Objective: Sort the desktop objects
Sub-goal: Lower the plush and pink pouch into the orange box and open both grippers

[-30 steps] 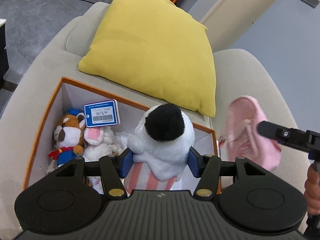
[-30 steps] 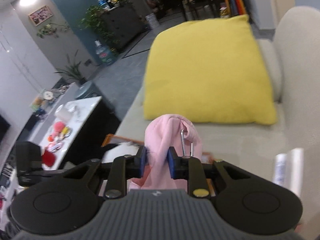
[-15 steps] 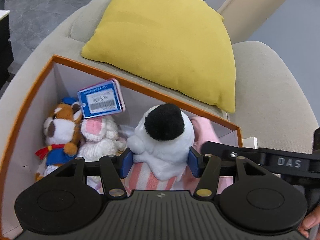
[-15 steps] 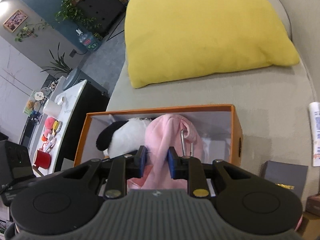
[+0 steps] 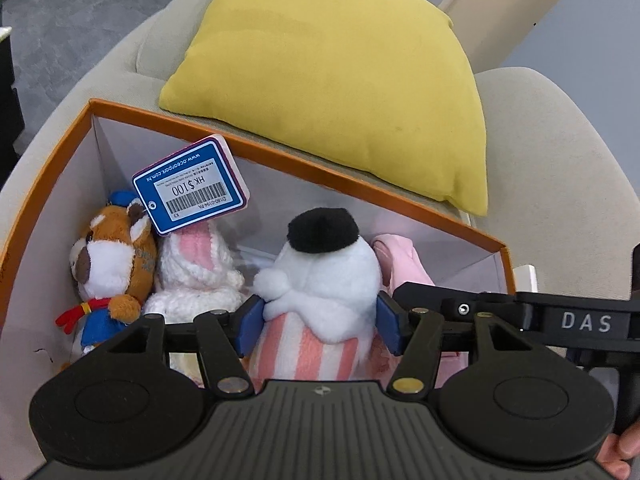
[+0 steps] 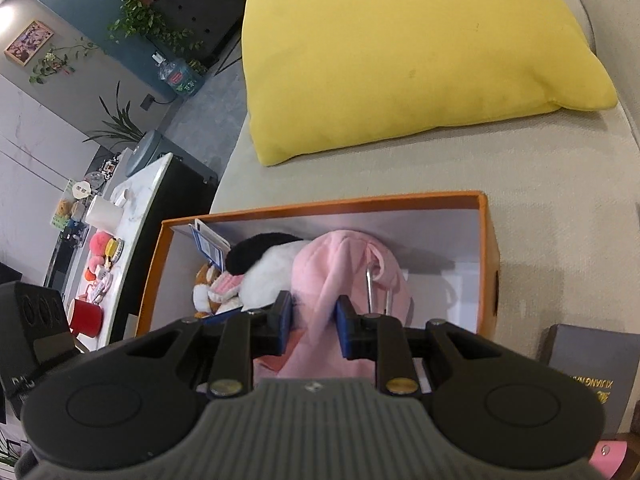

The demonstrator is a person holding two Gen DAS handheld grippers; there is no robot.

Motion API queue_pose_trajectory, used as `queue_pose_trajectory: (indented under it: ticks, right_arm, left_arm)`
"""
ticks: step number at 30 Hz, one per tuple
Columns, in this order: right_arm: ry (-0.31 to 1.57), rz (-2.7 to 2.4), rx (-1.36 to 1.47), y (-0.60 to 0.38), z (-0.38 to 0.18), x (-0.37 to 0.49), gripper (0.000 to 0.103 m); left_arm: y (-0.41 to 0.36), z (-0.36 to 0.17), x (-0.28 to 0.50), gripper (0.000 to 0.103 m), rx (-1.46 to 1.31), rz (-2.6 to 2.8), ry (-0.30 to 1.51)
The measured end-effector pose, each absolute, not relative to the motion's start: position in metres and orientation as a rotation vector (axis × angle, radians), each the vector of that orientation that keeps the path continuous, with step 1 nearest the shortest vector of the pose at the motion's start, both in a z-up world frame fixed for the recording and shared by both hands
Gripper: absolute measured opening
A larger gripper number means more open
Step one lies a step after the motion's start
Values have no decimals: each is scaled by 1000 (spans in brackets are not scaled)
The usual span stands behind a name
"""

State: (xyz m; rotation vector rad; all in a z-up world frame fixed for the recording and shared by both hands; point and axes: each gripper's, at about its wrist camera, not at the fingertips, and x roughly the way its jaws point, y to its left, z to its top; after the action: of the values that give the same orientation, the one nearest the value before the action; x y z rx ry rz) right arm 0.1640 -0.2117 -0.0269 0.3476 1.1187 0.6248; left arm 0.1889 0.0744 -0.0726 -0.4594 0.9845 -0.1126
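An orange box (image 5: 360,184) with white inner walls stands on a beige sofa. My left gripper (image 5: 320,326) is shut on a white plush with a black patch and pink stripes (image 5: 324,280), held inside the box. My right gripper (image 6: 314,326) is shut on a pink plush with a metal clip (image 6: 348,276), held inside the box (image 6: 490,240) just right of the white plush (image 6: 272,268). A brown dog plush (image 5: 112,264) and a white bunny plush (image 5: 192,276) with a blue price tag (image 5: 192,190) lie at the box's left.
A yellow cushion (image 5: 340,80) lies behind the box on the sofa (image 6: 560,200). A dark grey book (image 6: 592,368) lies right of the box. A white side table (image 6: 116,248) with small toys and a red mug (image 6: 86,318) stands left of the sofa.
Both grippers moved forward and down into the box. The pink plush went from beside the box to inside it, next to the white plush.
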Motion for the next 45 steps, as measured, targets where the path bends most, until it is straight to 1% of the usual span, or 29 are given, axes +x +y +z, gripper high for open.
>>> queue_pose_trajectory:
  ticks: [5, 8, 11, 13, 15, 17, 24, 26, 30, 31, 33, 35, 38, 40, 41, 45]
  right_arm:
    - [1144, 590, 384, -208, -30, 166, 26]
    - [1148, 562, 386, -205, -32, 165, 26]
    - [1148, 551, 398, -204, -33, 165, 26]
    - [1154, 545, 410, -203, -36, 166, 26]
    - [1159, 536, 399, -199, -37, 167, 27]
    - [1160, 529, 375, -194, -37, 167, 30]
    - [1184, 504, 329, -188, -37, 167, 33]
    - [1194, 488, 307, -186, -36, 166, 35]
    - [1188, 475, 283, -185, -34, 163, 46]
    - [1193, 470, 283, -184, -34, 162, 51]
    - [1197, 455, 266, -181, -34, 160, 54]
    - [1186, 428, 220, -175, -33, 155, 54]
    - [1180, 395, 161, -170, -35, 151, 49]
    - [1190, 376, 137, -169, -35, 148, 42]
    - [1191, 374, 122, -170, -36, 148, 41]
    - [1181, 424, 203, -180, -44, 150, 35]
  left_arm:
    - [85, -69, 185, 69, -480, -126, 991]
    - [95, -62, 179, 71, -514, -151, 976]
    - [98, -51, 171, 71, -469, -185, 971]
    - [97, -51, 164, 66, -440, -212, 987]
    - [92, -55, 162, 54, -407, -229, 1006]
    - [84, -63, 161, 47, -365, -225, 1022]
    - [66, -81, 163, 45, -311, -229, 1045]
    - [63, -81, 163, 45, -304, -230, 1045]
    - [69, -77, 161, 45, -330, -240, 1025]
    - [71, -76, 161, 45, -336, -241, 1019]
    - [73, -74, 160, 45, -327, -234, 1004]
    - [74, -71, 160, 45, -318, -232, 993]
    - [75, -71, 162, 43, -327, -240, 990]
    - [75, -72, 163, 43, -326, -239, 989]
    - [75, -73, 164, 42, -330, -240, 990]
    - [80, -73, 165, 42, -344, -241, 987]
